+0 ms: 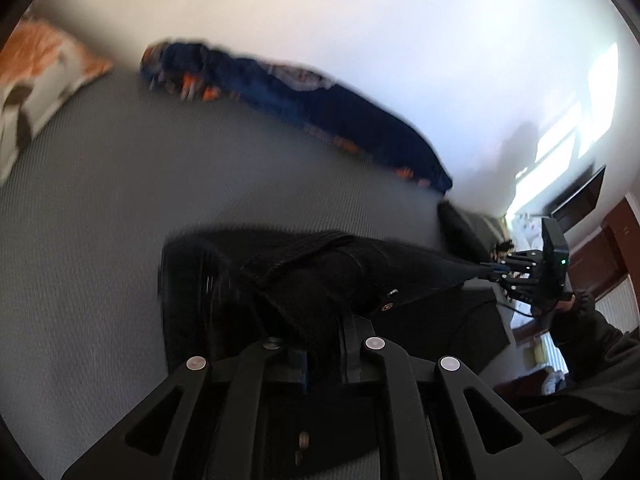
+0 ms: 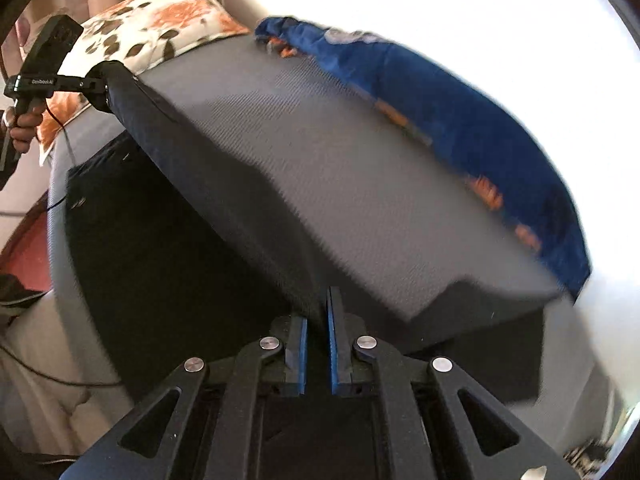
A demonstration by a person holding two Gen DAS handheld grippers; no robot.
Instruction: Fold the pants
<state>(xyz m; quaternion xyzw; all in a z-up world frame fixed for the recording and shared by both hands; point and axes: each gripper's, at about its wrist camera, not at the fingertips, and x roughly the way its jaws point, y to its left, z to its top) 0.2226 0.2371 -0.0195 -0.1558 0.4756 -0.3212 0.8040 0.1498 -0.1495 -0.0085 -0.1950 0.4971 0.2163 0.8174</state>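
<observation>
My left claw [image 1: 320,354] is pressed together on a bunched edge of the black pants [image 1: 320,276], the dark cloth pinched between its fingers right at the tips. From that grip the pants stretch away to my right, pulled taut in the air toward my right claw [image 1: 494,274], which clamps the far end of the same edge. Seen from my right wrist, the right claw [image 2: 318,320] has its blue-padded fingers [image 2: 301,344] closed on a thin fold of the pants [image 2: 192,160], and the fabric runs as a raised band up and to the left to my left claw [image 2: 96,86], held in my left hand [image 2: 24,128]. The rest of the pants hangs below this stretched edge and lies dark on the grey bed [image 1: 100,208] just ahead of both claws. Farther ahead, across the grey cover, a rumpled blue blanket [image 2: 460,112] with orange patches lies along the far edge of the bed against a white wall [image 1: 320,12]. To the far left of the left claw sits a floral pillow [image 1: 36,80], white with orange and brown print. Both views are blurred.
</observation>
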